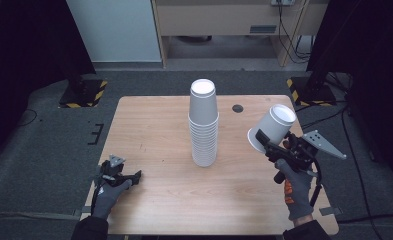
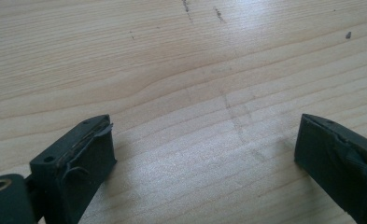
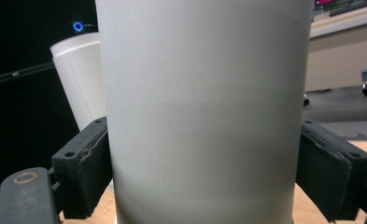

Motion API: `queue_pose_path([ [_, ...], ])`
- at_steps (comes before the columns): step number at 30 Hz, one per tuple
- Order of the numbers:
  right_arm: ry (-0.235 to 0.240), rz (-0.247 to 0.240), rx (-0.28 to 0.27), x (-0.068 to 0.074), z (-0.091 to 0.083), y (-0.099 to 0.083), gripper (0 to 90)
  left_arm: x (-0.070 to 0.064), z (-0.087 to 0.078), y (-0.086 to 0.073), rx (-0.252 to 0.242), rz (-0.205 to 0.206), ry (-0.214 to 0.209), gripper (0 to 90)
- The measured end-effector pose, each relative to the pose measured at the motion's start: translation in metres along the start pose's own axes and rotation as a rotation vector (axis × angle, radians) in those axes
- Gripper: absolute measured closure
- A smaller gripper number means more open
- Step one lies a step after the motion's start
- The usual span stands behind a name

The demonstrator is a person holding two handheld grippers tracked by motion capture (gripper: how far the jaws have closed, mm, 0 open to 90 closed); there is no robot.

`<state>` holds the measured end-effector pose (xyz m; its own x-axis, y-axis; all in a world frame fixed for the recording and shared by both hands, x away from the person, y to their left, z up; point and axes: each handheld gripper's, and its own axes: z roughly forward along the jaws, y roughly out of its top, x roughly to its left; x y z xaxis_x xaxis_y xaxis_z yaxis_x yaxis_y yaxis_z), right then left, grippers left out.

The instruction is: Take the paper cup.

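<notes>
At the right of the high view we are gripping a white paper cup [image 1: 273, 128] in the right claw [image 1: 265, 141], jaws mid-wall where this light, crushable thing likely needs gentle pressure, while our left claw [image 1: 129, 176] is resting open on the desk [image 1: 154, 125].

Light wood desk [image 1: 159, 190], grain lines & a few dark scuffs on top. Tall stack of white paper cups [image 1: 203, 125] stands upright approx. mid-desk. Small dark round spot [image 1: 238, 108] near far edge, right of stack. Left gripper [image 1: 134, 176] rests at near-left corner, fingers spread.
</notes>
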<state>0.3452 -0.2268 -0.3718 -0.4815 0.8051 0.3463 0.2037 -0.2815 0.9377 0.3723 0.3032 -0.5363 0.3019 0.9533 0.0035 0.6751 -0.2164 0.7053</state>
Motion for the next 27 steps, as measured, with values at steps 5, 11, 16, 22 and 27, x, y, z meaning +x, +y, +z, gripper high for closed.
queue_pose_path([
  [5,-0.016,0.031,0.014,-0.009,-0.006,-0.014,14.4,0.0,0.0,0.0,0.0,0.0,0.002,3.7],
  [11,-0.03,0.072,0.013,-0.016,-0.01,-0.027,14.4,0.0,0.0,0.0,0.001,-0.006,0.003,3.1],
  [16,-0.04,0.111,0.019,-0.02,-0.012,-0.034,14.3,0.001,0.0,0.0,-0.005,-0.013,0.007,4.5],
  [22,-0.048,0.188,0.004,-0.026,-0.014,-0.044,14.3,0.001,-0.002,-0.001,-0.015,-0.016,0.014,9.3],
  [27,-0.053,0.23,0.001,-0.031,-0.014,-0.049,14.2,0.002,-0.005,-0.002,-0.034,-0.025,0.008,11.6],
])
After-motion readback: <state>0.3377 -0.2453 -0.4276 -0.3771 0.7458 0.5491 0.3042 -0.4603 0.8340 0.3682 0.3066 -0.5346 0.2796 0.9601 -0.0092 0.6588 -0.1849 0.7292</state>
